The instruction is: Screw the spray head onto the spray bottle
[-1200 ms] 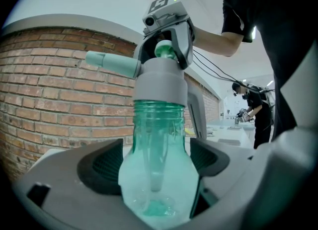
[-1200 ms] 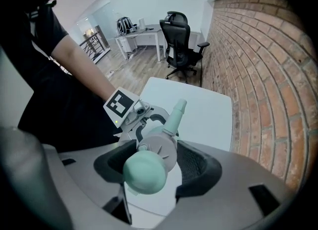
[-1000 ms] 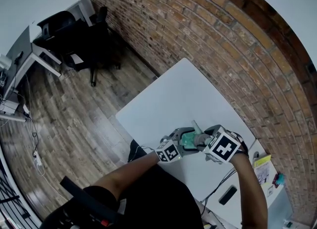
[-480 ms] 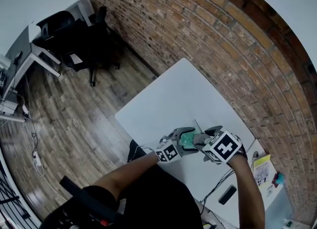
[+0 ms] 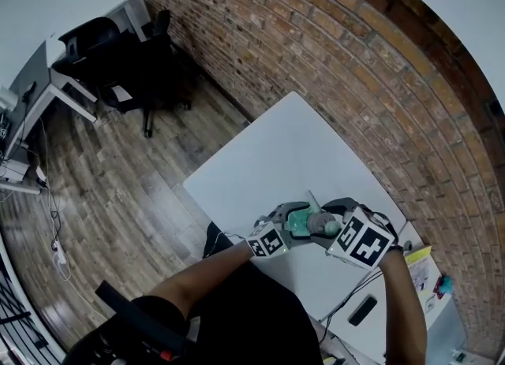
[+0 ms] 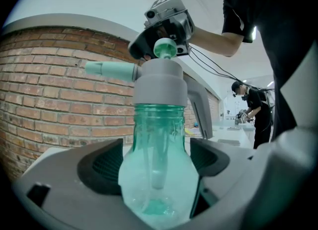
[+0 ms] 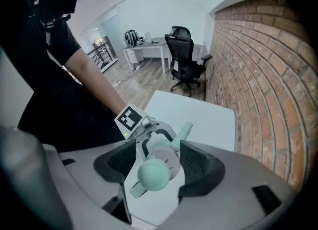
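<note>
Green-tinted clear plastic, the spray bottle (image 6: 159,174) is held upright over the white table (image 5: 276,150), with the left gripper (image 5: 290,223) clamped on its belly. Its grey spray head (image 6: 160,82) sits on the neck, and the mint nozzle (image 6: 107,68) points level across the table. The right gripper (image 7: 158,160) hangs above, jaws apart on either side of the head. A brick wall (image 5: 355,64), a wooden floor (image 5: 118,174) and a black office chair (image 5: 150,64) surround them.

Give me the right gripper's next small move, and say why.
Probably lower the right gripper and close on the grey collar of the spray head for a tightening turn. Its jaws stand open above the head, touching nothing, while the left gripper clamps the spray bottle upright. The head sits on the neck; how tightly is unclear.
</note>
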A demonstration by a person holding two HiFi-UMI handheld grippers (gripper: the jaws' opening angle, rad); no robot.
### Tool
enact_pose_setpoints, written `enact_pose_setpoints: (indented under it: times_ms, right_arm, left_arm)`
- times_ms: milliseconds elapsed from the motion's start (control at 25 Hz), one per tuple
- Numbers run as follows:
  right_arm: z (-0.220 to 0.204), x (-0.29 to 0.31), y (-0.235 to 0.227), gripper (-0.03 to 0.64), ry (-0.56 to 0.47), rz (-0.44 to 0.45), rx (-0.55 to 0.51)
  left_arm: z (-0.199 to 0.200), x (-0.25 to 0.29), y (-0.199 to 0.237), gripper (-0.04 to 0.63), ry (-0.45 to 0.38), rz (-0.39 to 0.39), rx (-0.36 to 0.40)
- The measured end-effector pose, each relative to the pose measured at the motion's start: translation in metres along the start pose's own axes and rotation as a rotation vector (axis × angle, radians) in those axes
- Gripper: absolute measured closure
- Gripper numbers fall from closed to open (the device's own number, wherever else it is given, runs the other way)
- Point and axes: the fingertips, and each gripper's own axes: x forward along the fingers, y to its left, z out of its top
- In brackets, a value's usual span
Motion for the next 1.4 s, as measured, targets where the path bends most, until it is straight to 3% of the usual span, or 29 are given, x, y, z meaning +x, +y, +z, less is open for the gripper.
enact_pose_setpoints:
  times_ms: [200, 360, 520, 1000, 1160, 1280, 1400]
  right_arm:
    - [0.016, -0.022, 0.007, 0.356, -0.015, -0.015, -0.247]
    - [-0.006, -0.026, 0.009, 0.357, 0.131, 0.008, -0.446]
    - [-0.022, -0.026, 0.008, 0.357, 0.204, 0.025, -0.618]
    - [-0.032, 0.002, 0.007, 0.357, 0.332, 0.023, -0.966]
    - [-0.032, 0.002, 0.005, 0.359, 0.342, 0.029, -0.951]
    - [-0.031, 0.002, 0.006, 0.359, 0.298, 0.031, -0.757]
    - [-0.032, 0.001, 0.001, 0.357, 0.286, -0.022, -0.559]
  left_arm:
    - [0.0, -0.001, 0.001, 0.178, -0.001, 0.001, -0.004]
    - [0.0, 0.0, 0.001, 0.178, -0.002, 0.002, -0.006]
    - [0.001, 0.0, 0.0, 0.178, -0.002, 0.003, -0.007]
    - [-0.001, 0.0, 0.001, 0.178, -0.002, 0.007, -0.012]
    - [-0.001, 0.0, 0.001, 0.178, -0.006, 0.009, -0.014]
    - [0.0, 0.0, 0.0, 0.178, -0.006, 0.01, -0.016]
    - [-0.001, 0.0, -0.001, 0.178, -0.004, 0.007, -0.017]
